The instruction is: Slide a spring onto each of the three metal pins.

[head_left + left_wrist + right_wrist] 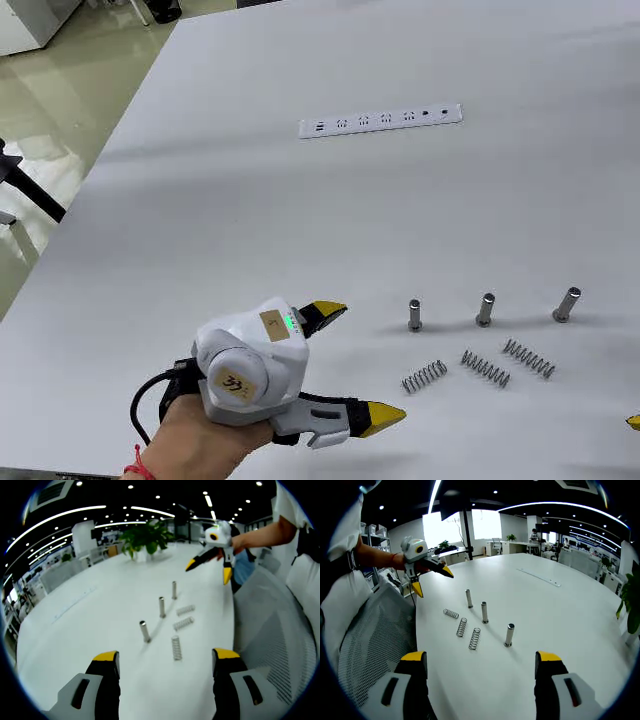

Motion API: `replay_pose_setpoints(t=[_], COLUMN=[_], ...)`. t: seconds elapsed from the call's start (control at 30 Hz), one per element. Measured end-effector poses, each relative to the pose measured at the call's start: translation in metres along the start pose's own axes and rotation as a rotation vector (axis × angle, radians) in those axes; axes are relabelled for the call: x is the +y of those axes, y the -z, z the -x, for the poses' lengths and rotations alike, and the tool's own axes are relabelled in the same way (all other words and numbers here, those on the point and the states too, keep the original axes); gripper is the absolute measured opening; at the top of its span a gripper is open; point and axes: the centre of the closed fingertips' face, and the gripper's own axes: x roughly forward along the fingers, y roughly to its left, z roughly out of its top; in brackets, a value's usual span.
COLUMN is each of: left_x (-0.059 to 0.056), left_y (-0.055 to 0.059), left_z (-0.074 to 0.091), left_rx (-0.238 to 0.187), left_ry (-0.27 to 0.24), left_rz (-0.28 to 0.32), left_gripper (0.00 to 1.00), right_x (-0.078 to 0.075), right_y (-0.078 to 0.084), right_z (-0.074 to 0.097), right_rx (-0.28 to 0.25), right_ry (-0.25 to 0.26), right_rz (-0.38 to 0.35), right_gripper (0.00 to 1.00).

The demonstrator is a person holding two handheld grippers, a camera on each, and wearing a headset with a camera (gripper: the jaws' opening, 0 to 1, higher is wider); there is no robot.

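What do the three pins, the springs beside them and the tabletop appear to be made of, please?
The pins look like polished metal, probably steel: silvery with bright highlights along the shafts. The springs seem thin bare steel wire, coiled, duller grey. The tabletop looks like matte white laminate or painted board: smooth, with soft reflections only; its core cannot be told.

pins point(485, 309) in row on table point(300, 220), springs point(485, 368) before

Stickers point(273, 324) on the left claw point(365, 361) carry no legible writing.
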Motion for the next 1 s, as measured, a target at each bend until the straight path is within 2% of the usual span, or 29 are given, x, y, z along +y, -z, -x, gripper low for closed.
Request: replay_pose_setpoints(t=[0.03, 0.17, 0.37, 0.43, 0.5, 0.57, 0.6, 0.67, 0.7, 0.9, 1.0], left_x=[-0.001, -0.003, -0.008, -0.009, -0.009, -0.013, -0.014, -0.016, -0.017, -0.021, -0.022], left_y=[0.003, 0.004, 0.015, 0.016, 0.022, 0.022, 0.027, 0.029, 0.032, 0.036, 0.042], left_z=[-0.002, -0.008, -0.02, -0.025, -0.028, -0.034, -0.036, -0.04, -0.043, -0.054, -0.058], left_rx=[0.023, 0.05, 0.142, 0.155, 0.197, 0.206, 0.238, 0.251, 0.274, 0.311, 0.346], left_ry=[0.006, 0.017, 0.042, 0.046, 0.044, 0.06, 0.061, 0.069, 0.068, 0.087, 0.094], left_rz=[0.009, 0.006, 0.039, 0.048, 0.047, 0.048, 0.05, 0.043, 0.052, 0.044, 0.033], left_gripper=[0.75, 0.67, 0.54, 0.5, 0.46, 0.43, 0.42, 0.4, 0.38, 0.31, 0.26], right_x=[0.0, 0.002, 0.003, 0.002, 0.002, 0.002, 0.002, 0.003, 0.003, 0.003, 0.003], right_y=[0.001, 0.004, 0.006, 0.006, 0.006, 0.006, 0.006, 0.007, 0.007, 0.009, 0.01], right_z=[0.0, 0.001, 0.002, 0.002, 0.003, 0.003, 0.003, 0.003, 0.003, 0.003, 0.003], right_rx=[-0.002, -0.007, -0.018, -0.021, -0.025, -0.028, -0.029, -0.03, -0.03, -0.032, -0.029], right_ry=[-0.003, -0.012, -0.017, -0.015, -0.014, -0.013, -0.013, -0.013, -0.013, -0.01, -0.009], right_rz=[0.0, 0.001, -0.002, -0.004, -0.006, -0.008, -0.011, -0.012, -0.014, -0.02, -0.023], right_gripper=[0.91, 0.91, 0.92, 0.91, 0.91, 0.91, 0.91, 0.91, 0.91, 0.9, 0.9])
